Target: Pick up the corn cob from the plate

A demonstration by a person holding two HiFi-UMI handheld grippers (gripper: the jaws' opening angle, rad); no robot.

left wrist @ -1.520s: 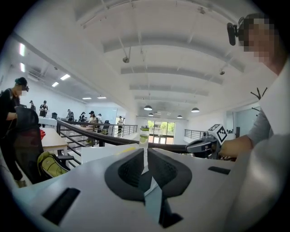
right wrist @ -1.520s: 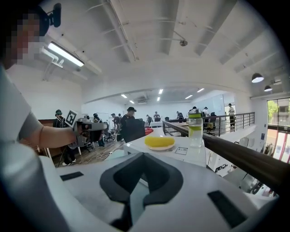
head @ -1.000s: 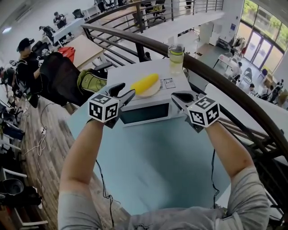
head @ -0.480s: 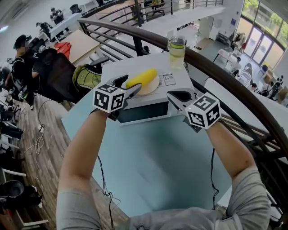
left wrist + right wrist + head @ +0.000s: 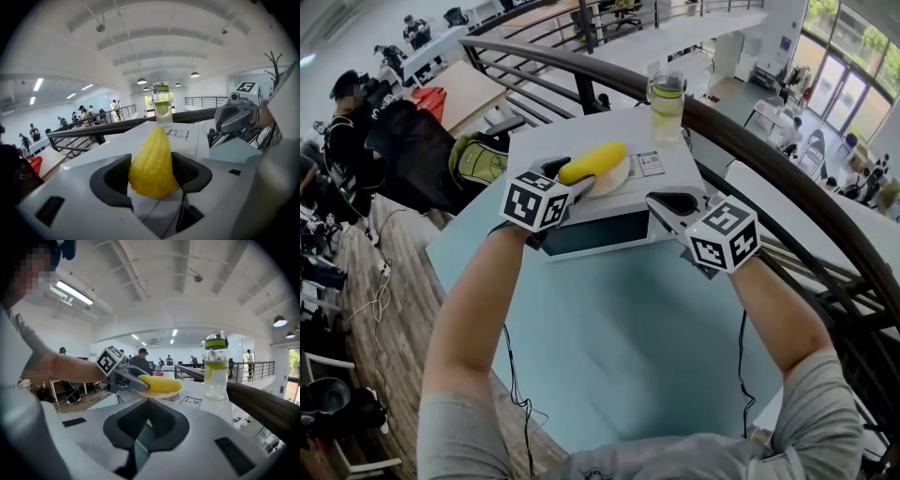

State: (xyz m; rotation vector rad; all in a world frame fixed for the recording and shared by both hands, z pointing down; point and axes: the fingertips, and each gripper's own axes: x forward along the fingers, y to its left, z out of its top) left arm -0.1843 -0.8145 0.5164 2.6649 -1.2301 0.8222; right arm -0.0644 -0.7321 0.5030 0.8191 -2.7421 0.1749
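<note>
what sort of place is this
Most likely an open-plan office or lab on an upper level: a curved railing overlooks a lower floor, people stand by desks at left, and tall windows line the far side.

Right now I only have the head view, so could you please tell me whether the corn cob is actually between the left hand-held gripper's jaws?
Observer: Yes. The left gripper view shows the corn cob's near end between the jaws of the left hand-held gripper, which have just been closing slightly.
Operator: Thank you. Is the cob off the plate yet?
Observer: Not yet. Side-on in the right gripper view, it lies flat on the plate.
</note>
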